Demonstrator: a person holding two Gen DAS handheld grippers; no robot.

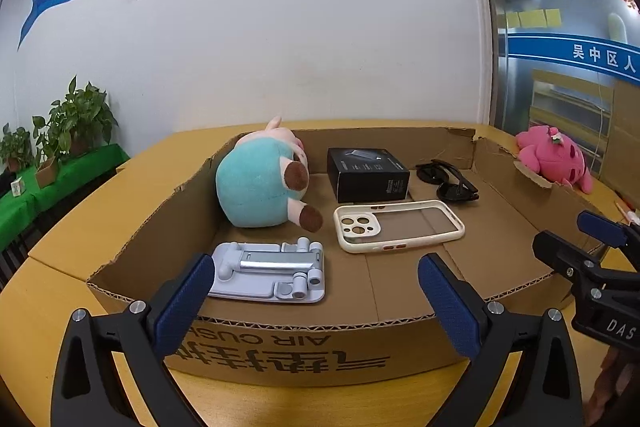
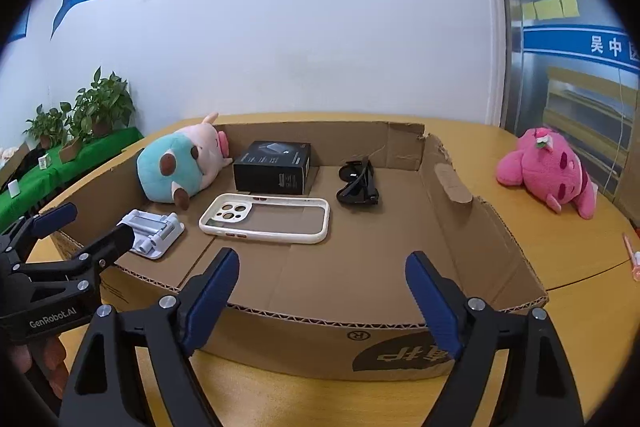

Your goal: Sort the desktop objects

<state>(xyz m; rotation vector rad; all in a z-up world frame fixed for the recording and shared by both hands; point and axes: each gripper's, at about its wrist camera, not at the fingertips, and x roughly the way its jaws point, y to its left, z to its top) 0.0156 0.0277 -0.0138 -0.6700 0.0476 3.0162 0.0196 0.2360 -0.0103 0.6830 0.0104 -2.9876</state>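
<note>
Shallow cardboard box (image 1: pixel 520 219) on a yellow desk (image 1: pixel 52 315), open at the top, five things lying on its floor. At the back left, a teal and pink plush pig (image 1: pixel 260 183) on its side against the left wall. Just beside it, a black carton (image 1: pixel 366 173); further right, folded dark sunglasses (image 1: pixel 448 181). In front of the carton, a cream phone case (image 1: pixel 398 225) lying flat, camera holes to the left. Near the front left corner, a folded white phone stand (image 1: pixel 268 269). Outside the box, on the desk to the right, a pink plush toy (image 2: pixel 548 173), well apart from the rest. Left tongs (image 1: pixel 316 301) spread wide at the box's near wall, gripping nothing. Right tongs (image 2: pixel 322 301) likewise spread and empty, above the front edge.
</note>
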